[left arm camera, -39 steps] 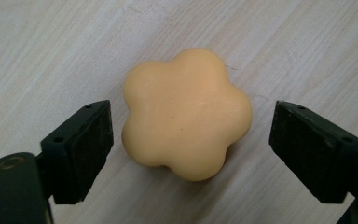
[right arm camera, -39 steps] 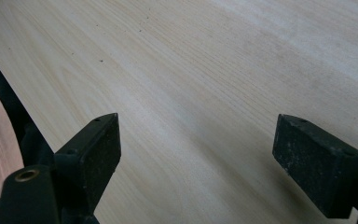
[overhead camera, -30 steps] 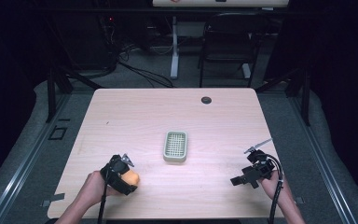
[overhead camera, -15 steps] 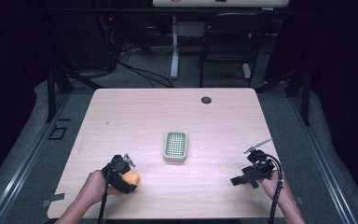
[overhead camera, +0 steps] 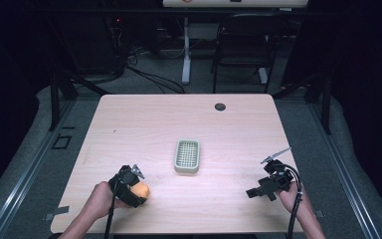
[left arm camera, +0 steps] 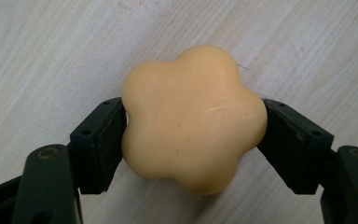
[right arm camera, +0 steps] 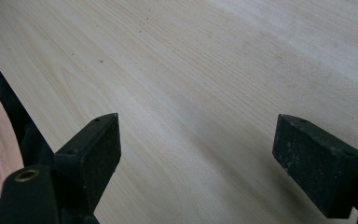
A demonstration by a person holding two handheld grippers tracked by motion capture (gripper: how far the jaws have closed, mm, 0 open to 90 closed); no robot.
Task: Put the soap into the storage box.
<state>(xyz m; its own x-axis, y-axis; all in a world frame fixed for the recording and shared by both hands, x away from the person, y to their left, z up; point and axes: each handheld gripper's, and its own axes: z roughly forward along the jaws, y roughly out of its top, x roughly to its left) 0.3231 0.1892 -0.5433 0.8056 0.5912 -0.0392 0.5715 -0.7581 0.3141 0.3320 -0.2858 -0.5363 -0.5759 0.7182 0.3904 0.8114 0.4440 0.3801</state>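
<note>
An orange flower-shaped soap (left arm camera: pixel 193 119) rests on the wooden table (overhead camera: pixel 144 129) near its front left. My left gripper (left arm camera: pixel 193 130) is shut on the soap, one black jaw pressed against each side; in the high view the soap (overhead camera: pixel 141 190) shows at the tip of the left gripper (overhead camera: pixel 129 186). A pale green soap dish (overhead camera: pixel 187 155) with a slotted top stands at the middle of the table, apart from both grippers. My right gripper (right arm camera: pixel 198 154) is open above bare wood at the front right, also seen as the right gripper (overhead camera: pixel 258 189) in the high view.
A small dark round grommet (overhead camera: pixel 220 106) sits near the table's far edge. Beyond the table stand a black chair (overhead camera: pixel 241 50) and a white desk leg (overhead camera: pixel 185 50) among floor cables. The person's hands come in over the front edge.
</note>
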